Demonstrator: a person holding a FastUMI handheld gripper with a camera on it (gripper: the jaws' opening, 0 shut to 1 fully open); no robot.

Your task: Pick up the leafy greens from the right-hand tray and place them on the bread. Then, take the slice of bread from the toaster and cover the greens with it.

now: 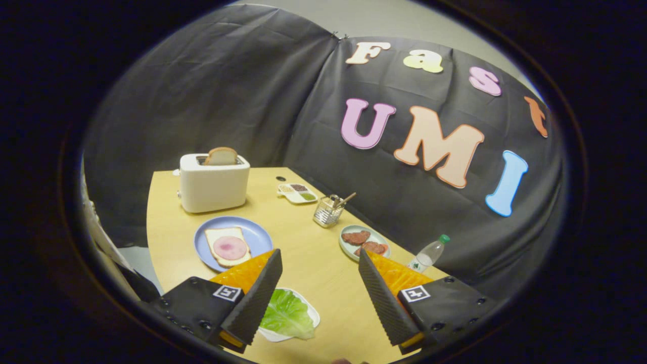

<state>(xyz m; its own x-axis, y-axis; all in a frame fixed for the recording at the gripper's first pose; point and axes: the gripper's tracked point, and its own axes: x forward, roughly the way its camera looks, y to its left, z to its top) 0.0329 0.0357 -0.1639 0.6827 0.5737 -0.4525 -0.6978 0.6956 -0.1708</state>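
Hand-held gripper [319, 258]: fingers spread wide, holding nothing. Leafy greens [287, 314] on tray [313, 314], partly hidden behind left finger [258, 298].

Black claw [319, 259] housings (square markers, screws), ridged fingers.

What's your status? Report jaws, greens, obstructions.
Gripper jaws open, holding nothing. Lettuce leaf on its white tray, low between the jaws by the left one. Bread slice up in toaster. Nothing over the lettuce.
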